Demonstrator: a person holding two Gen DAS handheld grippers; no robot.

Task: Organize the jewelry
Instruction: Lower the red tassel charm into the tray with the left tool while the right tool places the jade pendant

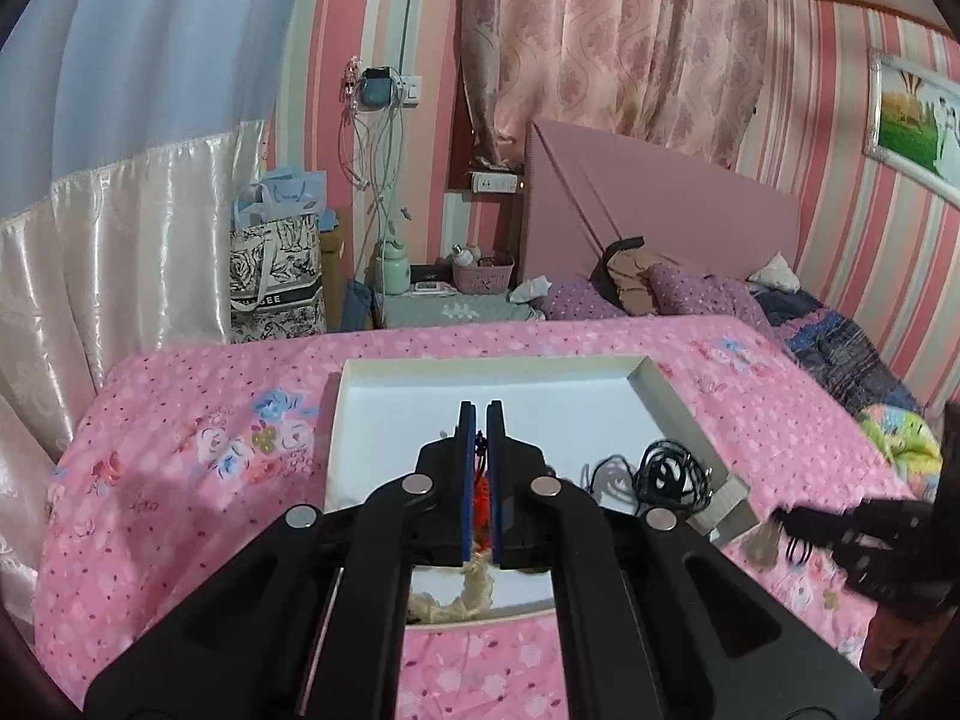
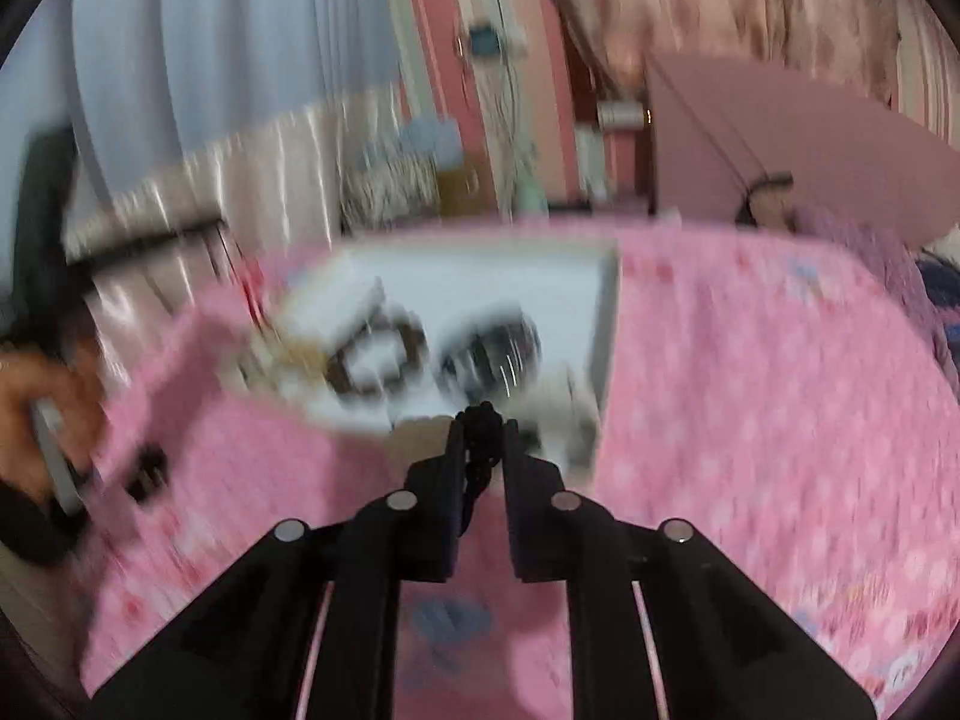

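The left gripper (image 1: pixel 479 420) is pinched on a red tassel (image 1: pixel 482 489) over the white box (image 1: pixel 384 420) on the pink bed (image 1: pixel 180 450), while the right gripper (image 2: pixel 483 426) pinches a black cord (image 2: pixel 480 444) beside the box.

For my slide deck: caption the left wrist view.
Left gripper shut on a red tasselled cord above a white box on the pink floral bedspread.

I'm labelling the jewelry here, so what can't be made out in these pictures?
- Left wrist view: the red tasselled cord is mostly hidden by the left gripper.
- Right wrist view: motion blur smears the items in the white box.
- The black cord runs out of sight between the right gripper jaws.
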